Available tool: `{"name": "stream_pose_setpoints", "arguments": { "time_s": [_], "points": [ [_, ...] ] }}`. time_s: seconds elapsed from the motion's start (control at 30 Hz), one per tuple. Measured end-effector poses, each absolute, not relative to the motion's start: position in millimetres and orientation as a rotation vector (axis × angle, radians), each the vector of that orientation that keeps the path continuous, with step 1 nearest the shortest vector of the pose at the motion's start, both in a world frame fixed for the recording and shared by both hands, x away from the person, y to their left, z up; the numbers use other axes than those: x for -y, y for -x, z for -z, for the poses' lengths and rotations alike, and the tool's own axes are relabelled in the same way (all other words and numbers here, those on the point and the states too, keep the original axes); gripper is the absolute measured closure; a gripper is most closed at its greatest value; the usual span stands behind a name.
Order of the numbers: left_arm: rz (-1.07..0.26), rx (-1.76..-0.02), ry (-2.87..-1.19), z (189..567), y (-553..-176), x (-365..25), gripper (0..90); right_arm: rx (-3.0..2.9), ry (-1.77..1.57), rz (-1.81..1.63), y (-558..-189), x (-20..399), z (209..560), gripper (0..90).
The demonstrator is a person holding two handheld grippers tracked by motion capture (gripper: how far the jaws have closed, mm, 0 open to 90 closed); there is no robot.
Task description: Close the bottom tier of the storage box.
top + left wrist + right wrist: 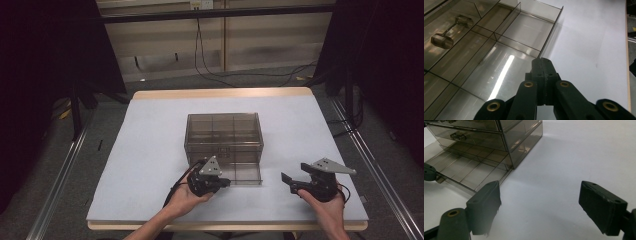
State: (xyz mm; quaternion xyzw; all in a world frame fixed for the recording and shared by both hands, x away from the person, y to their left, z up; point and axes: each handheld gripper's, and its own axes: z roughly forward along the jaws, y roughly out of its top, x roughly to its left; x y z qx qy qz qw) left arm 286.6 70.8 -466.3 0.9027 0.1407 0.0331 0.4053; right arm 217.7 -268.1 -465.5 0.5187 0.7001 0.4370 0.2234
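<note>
A smoky see-through drawer cabinet (223,132) stands in the middle of the table. Its bottom drawer (246,173) is pulled out toward me, and its divided compartments (486,75) look empty. My left gripper (226,183) is shut, with its tip (542,62) over the drawer's front edge. Whether it pinches the drawer's handle is hidden under the jaws. In the right gripper view the left gripper (428,172) sits at the drawer's front (474,171). My right gripper (289,183) rests to the right of the drawer, open (542,206), with bare table between its fingers.
The white table top (150,150) has wide free room left and right of the cabinet. An upper drawer's bar handle (449,32) shows through the cabinet front. Cables (210,70) lie on the floor behind the table, and dark stands flank both sides.
</note>
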Motion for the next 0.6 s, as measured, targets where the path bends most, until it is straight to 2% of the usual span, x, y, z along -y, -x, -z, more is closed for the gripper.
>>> {"name": "stream_pose_setpoints", "arguments": {
  "time_s": [0.6],
  "points": [
    [-0.070,-0.377,-2.289,465.1,-288.3,-69.5,90.0,-1.931,-1.438,-1.206,-218.5,268.1,465.6,17.3]
  ]
}}
